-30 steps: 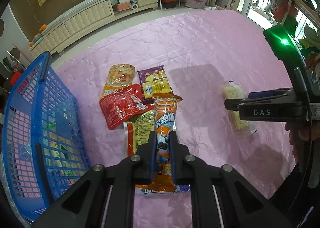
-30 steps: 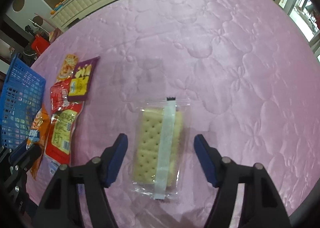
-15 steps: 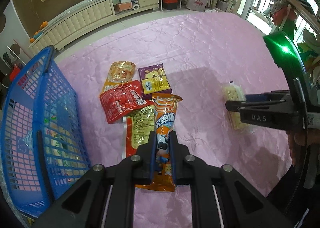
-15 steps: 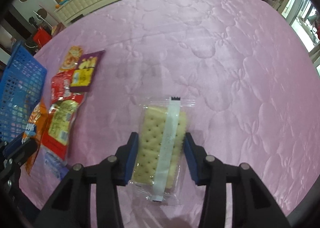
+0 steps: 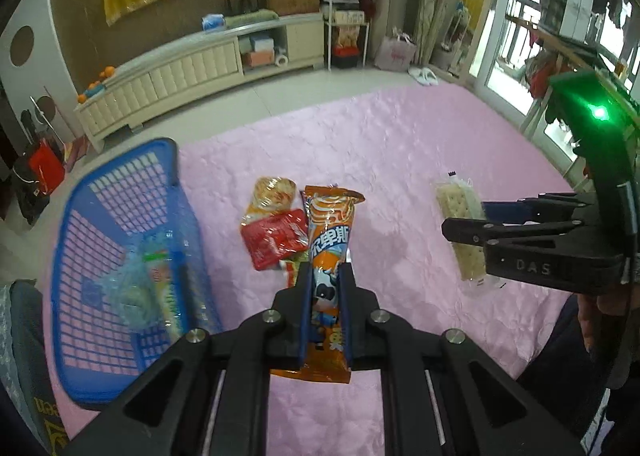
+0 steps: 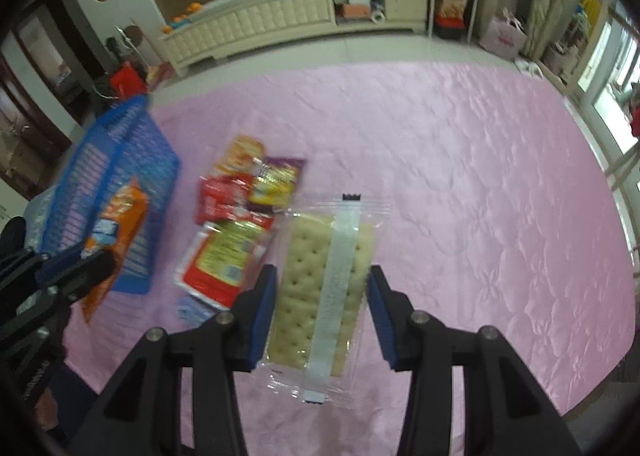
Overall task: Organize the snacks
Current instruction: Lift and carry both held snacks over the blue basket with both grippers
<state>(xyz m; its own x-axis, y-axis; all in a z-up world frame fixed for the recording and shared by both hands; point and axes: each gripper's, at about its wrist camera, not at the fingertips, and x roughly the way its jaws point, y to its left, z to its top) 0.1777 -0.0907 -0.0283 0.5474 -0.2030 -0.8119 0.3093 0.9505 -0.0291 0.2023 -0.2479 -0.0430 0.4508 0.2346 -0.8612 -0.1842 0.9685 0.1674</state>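
Observation:
My left gripper (image 5: pixel 326 272) is shut on a long orange snack packet (image 5: pixel 330 232), held up above the pink quilt. In the right wrist view my right gripper (image 6: pixel 323 276) has its blue pads pressed on both sides of a clear cracker packet (image 6: pixel 316 256), lifted off the quilt. The left wrist view shows that cracker packet (image 5: pixel 456 200) at the right. The blue basket (image 5: pixel 120 192) stands at the left with wrapped snacks inside. In the right wrist view the left gripper (image 6: pixel 100 260) holds the orange packet (image 6: pixel 120 216) in front of the basket (image 6: pixel 120 152).
A pile of snacks lies between basket and grippers: a red packet (image 5: pixel 276 240), a purple packet (image 6: pixel 276 180), an orange-yellow packet (image 5: pixel 272 192) and a red-yellow one (image 6: pixel 220 256). A pale cabinet (image 5: pixel 180 72) stands beyond the pink quilt (image 6: pixel 480 196).
The right jaws closed on the cracker packet and lifted it off the quilt. The left gripper rose with the orange packet, and both views now tilt up toward the room.

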